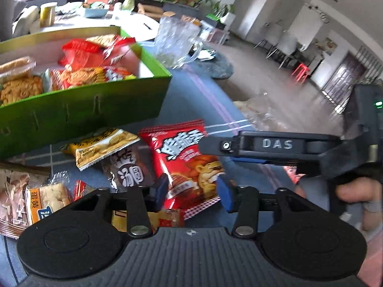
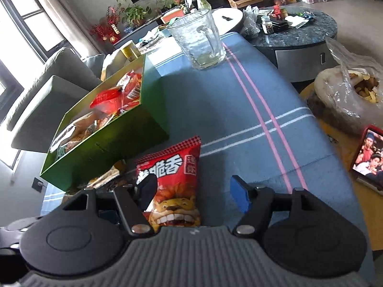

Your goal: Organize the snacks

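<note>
A red snack packet with a lion face [image 1: 189, 165] lies on the blue cloth, also in the right wrist view [image 2: 173, 184]. My left gripper [image 1: 194, 189] is open just above it, pads on either side. My right gripper [image 2: 195, 195] is open over the same packet; its finger shows in the left wrist view [image 1: 261, 144]. A green box [image 1: 83, 105] holding several snack packets stands to the left, also in the right wrist view [image 2: 107, 141]. A yellow packet [image 1: 103, 146], a brown packet [image 1: 129, 169] and a cracker packet [image 1: 47, 201] lie loose beside the red one.
A glass jug [image 2: 198, 38] stands behind on the cloth, also in the left wrist view [image 1: 177, 43]. A plastic bag of food [image 2: 352, 91] and a phone [image 2: 368, 155] lie at the right. A round dark table [image 2: 301, 31] stands behind.
</note>
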Tool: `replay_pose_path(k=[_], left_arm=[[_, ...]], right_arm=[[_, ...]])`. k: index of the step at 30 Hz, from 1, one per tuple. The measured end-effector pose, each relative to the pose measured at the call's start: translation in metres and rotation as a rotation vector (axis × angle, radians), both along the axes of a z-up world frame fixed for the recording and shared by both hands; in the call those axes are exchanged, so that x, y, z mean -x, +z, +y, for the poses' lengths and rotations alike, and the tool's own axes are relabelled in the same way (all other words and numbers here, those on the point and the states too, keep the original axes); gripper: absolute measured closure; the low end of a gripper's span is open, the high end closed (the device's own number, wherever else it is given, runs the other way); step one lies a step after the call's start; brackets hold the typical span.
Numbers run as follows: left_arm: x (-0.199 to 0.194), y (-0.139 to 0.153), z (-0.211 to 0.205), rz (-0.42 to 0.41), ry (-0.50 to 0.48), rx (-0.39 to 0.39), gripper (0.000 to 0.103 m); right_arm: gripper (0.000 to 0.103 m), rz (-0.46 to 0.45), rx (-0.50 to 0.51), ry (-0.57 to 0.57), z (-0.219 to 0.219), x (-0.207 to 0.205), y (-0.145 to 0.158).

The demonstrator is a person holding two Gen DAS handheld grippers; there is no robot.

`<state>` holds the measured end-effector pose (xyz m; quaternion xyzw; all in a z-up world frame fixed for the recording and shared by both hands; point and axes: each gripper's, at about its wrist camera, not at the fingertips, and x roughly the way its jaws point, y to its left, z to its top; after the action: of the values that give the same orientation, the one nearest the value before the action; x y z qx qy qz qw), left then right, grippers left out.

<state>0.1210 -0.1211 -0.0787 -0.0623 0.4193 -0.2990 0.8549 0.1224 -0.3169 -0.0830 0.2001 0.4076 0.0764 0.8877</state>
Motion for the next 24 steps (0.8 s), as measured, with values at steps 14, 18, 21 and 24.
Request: replay_pose_path(k=[14, 18, 21, 24], left_arm=[[0.007, -0.006, -0.022, -0.044, -0.052, -0.053, 0.044], [0.024, 0.016, -0.016, -0.111, -0.071, -0.024, 0.044], [0.033, 0.032, -0.008, -0.154, -0.056, 0.009, 0.044], [0.042, 0.047, 0.003, -0.212, -0.026, 0.023, 0.044]], right_arm=[[0.041, -0.006, 0.079, 0.101, 0.037, 0.003, -0.001], [0.043, -0.065, 0.083, 0.081, 0.034, 0.016, 0.013], [0.045, -0.124, 0.063, 0.066, 0.03, 0.025, 0.032], [0.046, -0.183, 0.067, 0.077, 0.036, 0.033, 0.049]])
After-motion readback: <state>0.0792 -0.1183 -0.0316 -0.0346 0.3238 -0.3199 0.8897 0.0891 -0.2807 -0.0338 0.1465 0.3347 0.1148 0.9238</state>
